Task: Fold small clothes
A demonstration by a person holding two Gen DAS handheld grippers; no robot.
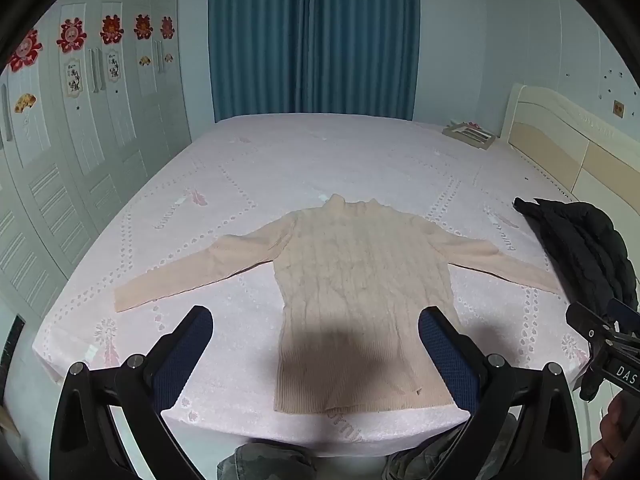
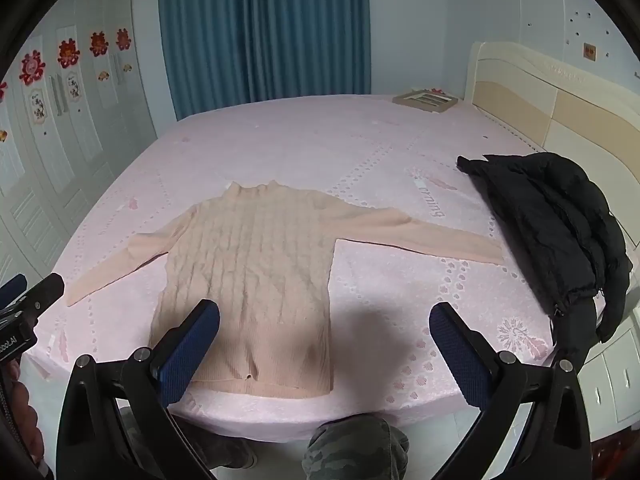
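A small beige cable-knit sweater (image 1: 356, 280) lies flat on the pink bed, collar away from me, both sleeves spread out to the sides; it also shows in the right wrist view (image 2: 256, 264). Its hem is at the near bed edge. My left gripper (image 1: 316, 320) is open and empty, held above the hem area. My right gripper (image 2: 324, 316) is open and empty, held above the sweater's lower right side. Neither touches the cloth. The right gripper's body shows at the right edge of the left wrist view (image 1: 604, 340).
A black jacket (image 2: 560, 224) lies on the bed's right side near the headboard (image 2: 560, 92). A flat frame-like object (image 2: 424, 101) sits at the far corner. White wardrobe doors (image 1: 60, 160) stand on the left, blue curtains (image 1: 312, 36) behind. The person's camouflage trousers (image 2: 356, 452) are below.
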